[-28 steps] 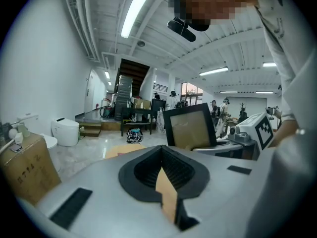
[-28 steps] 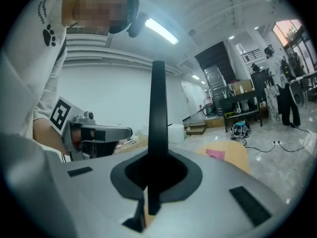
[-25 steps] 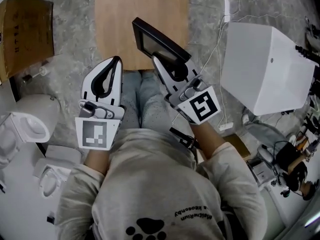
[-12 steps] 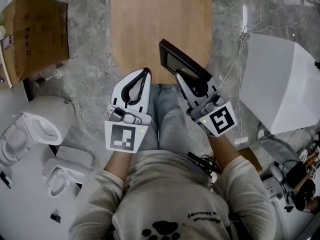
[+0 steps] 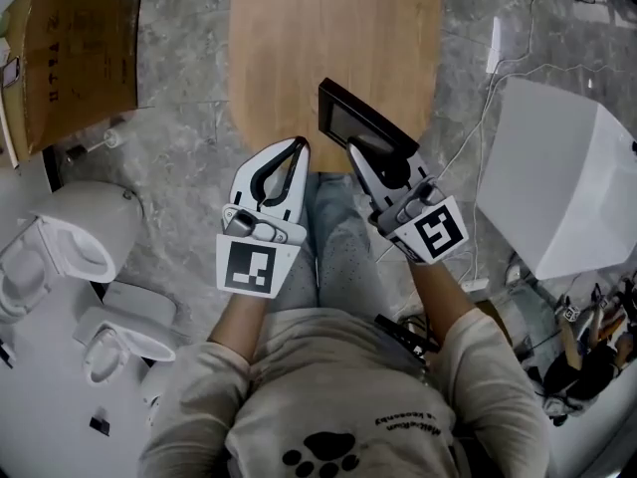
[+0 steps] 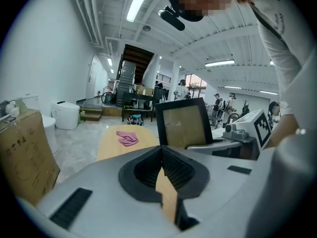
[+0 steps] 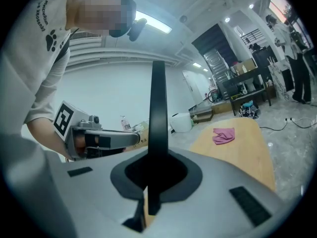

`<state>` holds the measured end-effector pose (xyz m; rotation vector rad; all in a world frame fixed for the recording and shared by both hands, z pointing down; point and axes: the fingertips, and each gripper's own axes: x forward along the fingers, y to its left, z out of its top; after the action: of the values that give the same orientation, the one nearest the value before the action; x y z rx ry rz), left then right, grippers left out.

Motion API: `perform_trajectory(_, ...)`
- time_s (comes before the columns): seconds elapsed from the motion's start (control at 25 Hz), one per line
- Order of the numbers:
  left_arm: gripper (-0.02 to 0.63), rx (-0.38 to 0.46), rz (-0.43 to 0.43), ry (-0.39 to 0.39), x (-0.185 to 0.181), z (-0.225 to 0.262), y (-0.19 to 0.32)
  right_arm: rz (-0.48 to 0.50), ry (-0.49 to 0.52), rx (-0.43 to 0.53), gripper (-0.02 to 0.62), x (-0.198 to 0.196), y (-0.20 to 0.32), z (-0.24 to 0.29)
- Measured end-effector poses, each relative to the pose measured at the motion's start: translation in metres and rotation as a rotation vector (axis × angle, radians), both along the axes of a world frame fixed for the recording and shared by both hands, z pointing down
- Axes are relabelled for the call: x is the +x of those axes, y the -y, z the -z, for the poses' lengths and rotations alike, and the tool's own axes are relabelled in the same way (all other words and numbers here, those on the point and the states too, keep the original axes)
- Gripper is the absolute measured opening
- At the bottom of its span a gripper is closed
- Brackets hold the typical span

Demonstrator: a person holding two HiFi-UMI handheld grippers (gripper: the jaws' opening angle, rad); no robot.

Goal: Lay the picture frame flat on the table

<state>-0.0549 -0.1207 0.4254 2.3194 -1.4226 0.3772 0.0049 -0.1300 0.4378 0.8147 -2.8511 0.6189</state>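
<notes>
A black picture frame (image 5: 358, 127) with a dark glass pane is held up on edge above the near end of the wooden table (image 5: 289, 58). My right gripper (image 5: 366, 153) is shut on its lower edge; in the right gripper view the frame (image 7: 157, 128) runs straight up as a thin black edge between the jaws. My left gripper (image 5: 297, 145) hovers beside it to the left, shut and empty, its tip just short of the table's near edge. From the left gripper view the frame (image 6: 184, 124) stands upright with a tan backing showing.
A pink cloth (image 6: 128, 138) lies farther along the table. A cardboard box (image 5: 70, 58) stands on the floor at the left, white toilets (image 5: 60, 257) at lower left, a white box (image 5: 562, 187) and cables at right. The person's legs are under the grippers.
The view has shifted so the table and both grippers sit further right and lower in the picture. The frame stays upright in the right gripper; both grippers stay shut.
</notes>
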Motion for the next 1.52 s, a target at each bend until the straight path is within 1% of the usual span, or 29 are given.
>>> perform_trajectory(0.24,0.009,-0.029,0.02,-0.013,-0.005,-0.025,-0.001,0.024,0.008,-0.051,0.017,-0.006,0.0,-0.025)
perform_trajectory(0.52,0.009,-0.038,0.019,-0.016,-0.008,-0.042,0.0,0.068,-0.028,-0.046,0.017,-0.009,0.0,-0.041)
perform_trajectory(0.72,0.009,-0.044,0.007,-0.011,-0.01,-0.054,0.003,0.066,-0.018,-0.054,0.017,-0.011,0.002,-0.047)
perform_trajectory(0.88,0.011,-0.052,-0.005,-0.019,-0.007,-0.065,0.001,0.089,-0.019,-0.079,0.017,-0.009,-0.008,-0.061)
perform_trajectory(1.2,0.013,-0.116,-0.048,-0.017,0.006,-0.095,-0.017,0.101,-0.049,-0.154,0.017,0.002,-0.033,-0.095)
perform_trajectory(1.24,0.026,-0.128,-0.056,-0.019,0.008,-0.098,-0.018,0.105,-0.055,-0.163,0.017,0.002,-0.035,-0.099)
perform_trajectory(1.28,0.094,-0.142,-0.064,-0.02,0.01,-0.101,-0.019,0.109,-0.061,-0.172,0.017,0.003,-0.038,-0.102)
perform_trajectory(1.32,0.13,-0.155,-0.072,-0.019,0.011,-0.104,-0.02,0.114,-0.064,-0.179,0.017,0.002,-0.04,-0.106)
perform_trajectory(1.52,0.13,-0.207,-0.071,-0.03,0.009,-0.122,-0.026,0.145,-0.063,-0.207,0.017,-0.004,-0.051,-0.117)
